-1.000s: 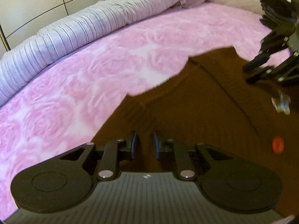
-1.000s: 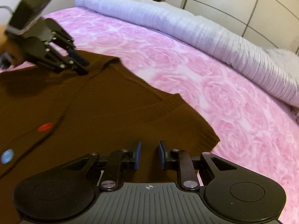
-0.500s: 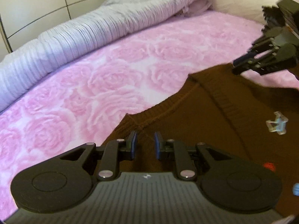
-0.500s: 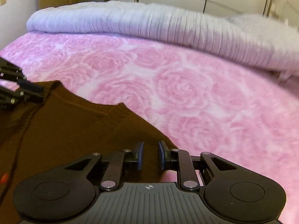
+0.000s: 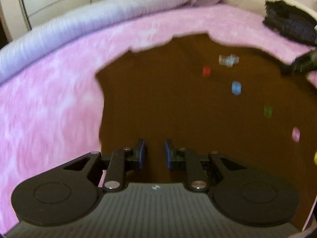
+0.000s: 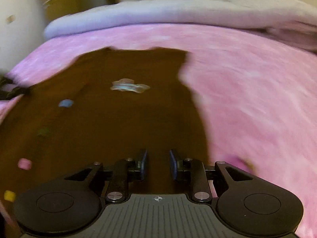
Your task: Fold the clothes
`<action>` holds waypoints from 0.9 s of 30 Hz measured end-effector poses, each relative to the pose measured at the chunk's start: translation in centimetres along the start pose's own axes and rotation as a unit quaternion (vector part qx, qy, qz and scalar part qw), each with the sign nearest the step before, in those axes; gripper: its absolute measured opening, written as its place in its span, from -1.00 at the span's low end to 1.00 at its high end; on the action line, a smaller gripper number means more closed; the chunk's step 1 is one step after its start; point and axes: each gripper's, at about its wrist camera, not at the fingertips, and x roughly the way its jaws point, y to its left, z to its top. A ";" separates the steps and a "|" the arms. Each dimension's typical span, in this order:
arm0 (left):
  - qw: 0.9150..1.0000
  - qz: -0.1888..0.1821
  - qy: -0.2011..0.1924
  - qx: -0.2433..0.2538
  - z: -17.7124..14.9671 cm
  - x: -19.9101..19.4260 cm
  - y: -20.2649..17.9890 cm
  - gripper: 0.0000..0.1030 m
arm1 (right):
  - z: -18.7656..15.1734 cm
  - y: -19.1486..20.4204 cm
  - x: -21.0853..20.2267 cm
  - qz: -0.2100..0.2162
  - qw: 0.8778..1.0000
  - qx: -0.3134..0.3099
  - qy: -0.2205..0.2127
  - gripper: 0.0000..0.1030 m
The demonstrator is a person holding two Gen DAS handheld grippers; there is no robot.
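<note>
While both views blur, brown cardigan (image 5: 178,103) lies spread on pink bedspread (image 5: 49,109) | left gripper (image 5: 154,151) jaws apart, holding nothing, over cardigan | right gripper (image 6: 158,163) likewise | coloured buttons (image 5: 236,87) visible

Motion blur smears the pink bedspread (image 5: 49,103) and brown sweater (image 6: 118,123) (its lower part cut off).

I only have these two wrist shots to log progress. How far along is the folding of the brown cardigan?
Early stage. Done: the brown cardigan lies spread on the pink blanket, its coloured buttons showing. In hand: nothing; the left gripper and right gripper are both open above the knit, with nothing between the fingers. Left: no fold is visible, so all the folding appears to remain. Both frames are blurred.
</note>
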 end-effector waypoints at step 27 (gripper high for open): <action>1.000 0.010 -0.005 -0.005 -10.1 -10.5 -9.8 -0.57 | -12.6 6.4 -11.8 -0.021 0.999 -0.034 -0.035 -0.49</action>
